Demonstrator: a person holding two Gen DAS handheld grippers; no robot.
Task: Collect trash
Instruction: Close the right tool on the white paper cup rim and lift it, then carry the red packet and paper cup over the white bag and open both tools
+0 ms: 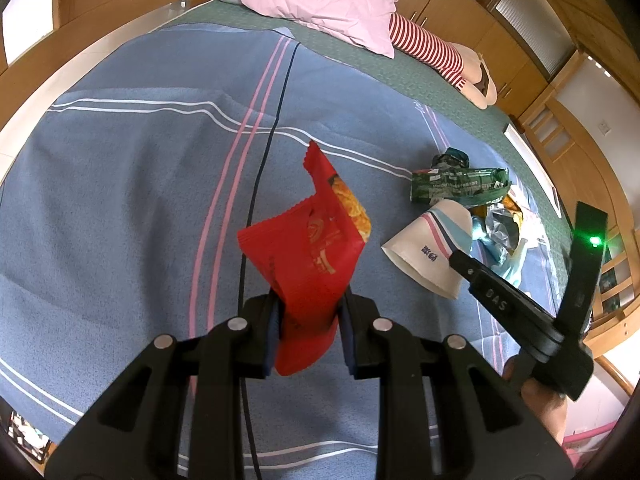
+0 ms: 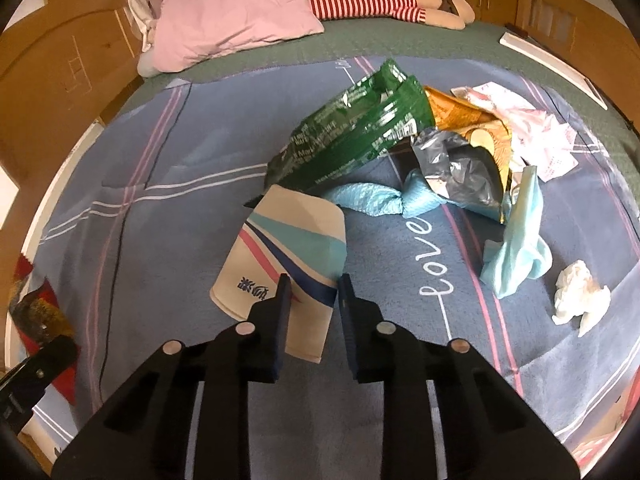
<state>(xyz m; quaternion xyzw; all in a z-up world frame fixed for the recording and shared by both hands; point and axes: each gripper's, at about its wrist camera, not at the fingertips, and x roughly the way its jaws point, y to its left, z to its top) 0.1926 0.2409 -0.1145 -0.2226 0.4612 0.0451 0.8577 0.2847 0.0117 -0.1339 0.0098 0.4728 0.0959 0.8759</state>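
Observation:
My left gripper (image 1: 308, 312) is shut on a red snack wrapper (image 1: 312, 248) and holds it above the blue blanket (image 1: 140, 184). A flattened white paper cup (image 2: 286, 256) with pink and blue stripes lies on the blanket; it also shows in the left wrist view (image 1: 430, 246). My right gripper (image 2: 314, 292) is open, its fingers on either side of the cup's near edge. Behind the cup lie a green wrapper (image 2: 352, 136), a silver and orange snack bag (image 2: 460, 160), blue cloths (image 2: 516, 236), pink paper (image 2: 532, 132) and a white tissue (image 2: 580, 296).
A pink pillow (image 2: 232, 24) and a striped doll (image 2: 384, 0) lie at the head of the bed. Wooden cabinets (image 1: 500, 40) stand behind the bed, a wooden headboard (image 2: 60, 56) to the left. A white flat object (image 2: 552, 68) lies at the bed's right edge.

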